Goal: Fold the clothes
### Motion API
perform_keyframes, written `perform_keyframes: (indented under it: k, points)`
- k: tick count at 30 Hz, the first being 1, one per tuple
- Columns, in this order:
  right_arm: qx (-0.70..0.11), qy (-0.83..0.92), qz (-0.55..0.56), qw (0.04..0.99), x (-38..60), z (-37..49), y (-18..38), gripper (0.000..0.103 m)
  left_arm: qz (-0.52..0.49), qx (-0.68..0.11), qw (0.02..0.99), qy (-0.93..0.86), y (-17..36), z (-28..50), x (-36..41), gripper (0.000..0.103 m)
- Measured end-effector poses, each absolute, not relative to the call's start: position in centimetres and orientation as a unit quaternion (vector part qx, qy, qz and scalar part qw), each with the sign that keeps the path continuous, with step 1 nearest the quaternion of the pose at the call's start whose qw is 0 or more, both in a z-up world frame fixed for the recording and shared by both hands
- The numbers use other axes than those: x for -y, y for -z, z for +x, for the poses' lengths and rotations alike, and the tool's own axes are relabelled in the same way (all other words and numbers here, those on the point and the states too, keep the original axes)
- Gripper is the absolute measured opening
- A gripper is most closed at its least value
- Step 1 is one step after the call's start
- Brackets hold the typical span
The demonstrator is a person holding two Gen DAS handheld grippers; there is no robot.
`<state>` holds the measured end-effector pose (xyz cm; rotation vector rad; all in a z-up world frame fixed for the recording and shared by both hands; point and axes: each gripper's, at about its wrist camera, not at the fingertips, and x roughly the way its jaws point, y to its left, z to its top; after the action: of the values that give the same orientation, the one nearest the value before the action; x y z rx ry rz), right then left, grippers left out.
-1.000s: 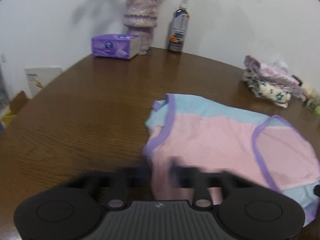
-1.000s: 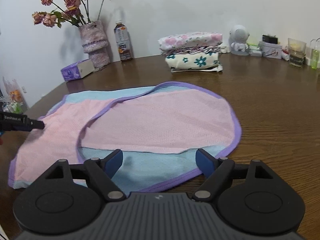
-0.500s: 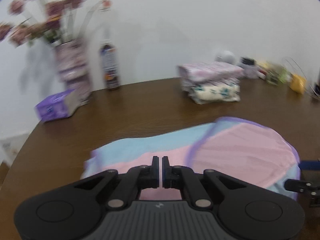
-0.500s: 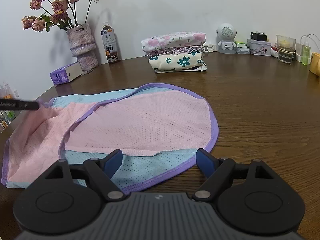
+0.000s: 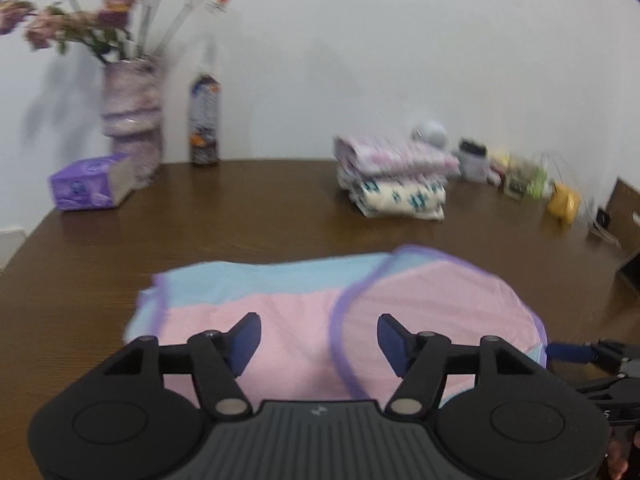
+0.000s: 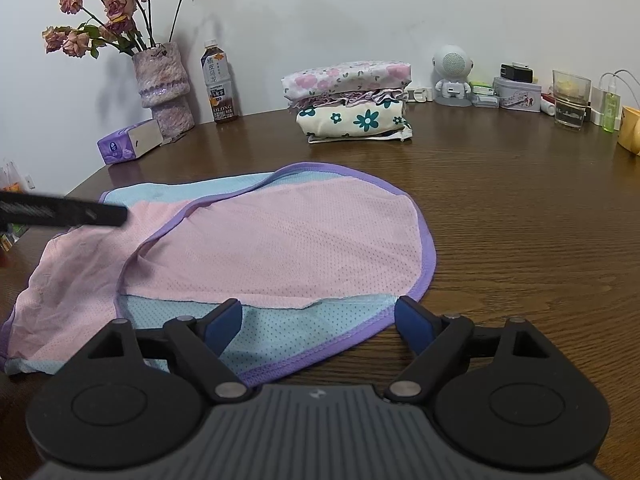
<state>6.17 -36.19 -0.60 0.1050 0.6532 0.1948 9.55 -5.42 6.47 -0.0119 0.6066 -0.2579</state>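
A pink and light-blue mesh garment (image 6: 280,240) with purple trim lies partly folded on the brown table (image 6: 520,220). In the left wrist view the same garment (image 5: 300,320) spreads below my left gripper (image 5: 318,338), whose jaws are opening with nothing between them. My right gripper (image 6: 318,326) hovers open over the garment's near blue hem, its pads apart from the cloth. One left finger (image 6: 80,214) shows as a dark bar at the garment's left side. A right fingertip (image 5: 568,352) pokes in at the garment's right edge.
A stack of folded floral clothes (image 6: 352,100) sits at the back. A vase of dried roses (image 6: 164,84), a tea bottle (image 6: 218,84) and a purple tissue pack (image 6: 128,142) stand back left. A small white speaker figure (image 6: 452,76), a glass (image 6: 570,98) and small items line the back right.
My left gripper has let go of the pink cloth, lifted, swung right and opened from shut. The right gripper stays open over the near hem, barely moved.
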Motion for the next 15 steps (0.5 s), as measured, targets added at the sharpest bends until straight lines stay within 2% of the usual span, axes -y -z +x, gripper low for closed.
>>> perform_keyframes:
  k: [7, 15]
  points:
    - [-0.320, -0.092, 0.053, 0.941, 36.3, 6.2, 0.6, 0.086, -0.042, -0.298, 0.952, 0.060, -6.4, 7.4, -0.7, 0.065]
    - [-0.324, -0.083, 0.041, 0.942, 35.9, 6.2, 0.6, 0.088, -0.082, -0.344, 0.935, 0.039, -3.2, 8.1, -4.9, 0.064]
